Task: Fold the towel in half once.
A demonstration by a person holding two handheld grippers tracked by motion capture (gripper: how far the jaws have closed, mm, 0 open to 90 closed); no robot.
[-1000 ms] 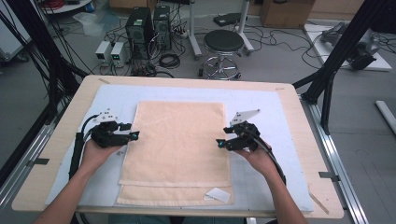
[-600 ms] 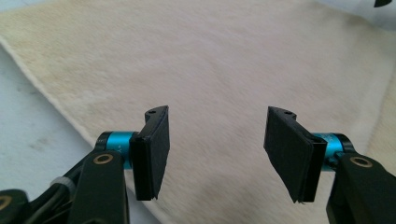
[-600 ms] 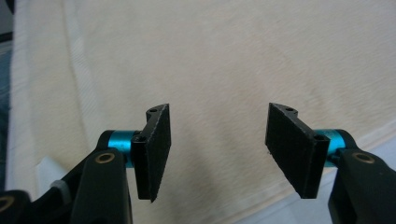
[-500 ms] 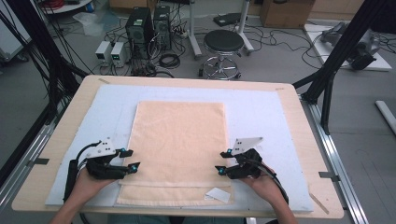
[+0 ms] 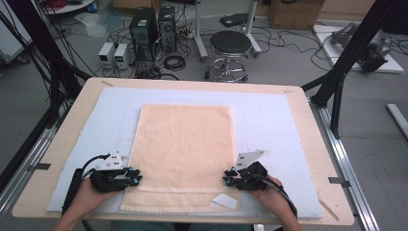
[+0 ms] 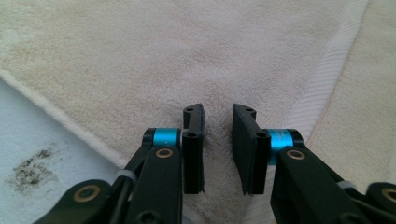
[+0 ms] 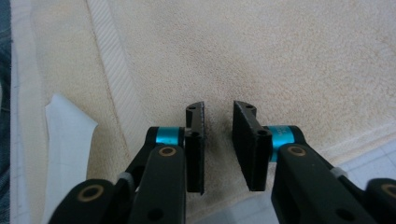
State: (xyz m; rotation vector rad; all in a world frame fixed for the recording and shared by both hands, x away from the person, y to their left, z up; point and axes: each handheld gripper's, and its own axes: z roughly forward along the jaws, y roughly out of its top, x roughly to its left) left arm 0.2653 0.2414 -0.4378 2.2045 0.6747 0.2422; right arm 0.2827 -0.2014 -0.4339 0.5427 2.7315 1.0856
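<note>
- One folded peach terry towel [image 5: 185, 144] lies on the pale blue mat [image 5: 274, 120], with one white label [image 5: 224, 200] at its near edge.
- Two grippers: left gripper [image 5: 131, 176] and right gripper [image 5: 230, 176] sit at the towel's near side edges.
- The gripper views show narrow gaps over the pile; whether cloth is pinched, I cannot tell.
- Both hands have come nearer since earlier, and their jaws have just been closing.

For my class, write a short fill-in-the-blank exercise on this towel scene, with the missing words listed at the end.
1. The towel is ____ in colour.
2. The towel lies on a pale blue mat on the ____.
3. Both grippers, left and right, sit at the towel's ____ end, seen from the person's side.
4. On the floor beyond the table stands a round black ____.

Missing words: peach; table; near; stool
</note>
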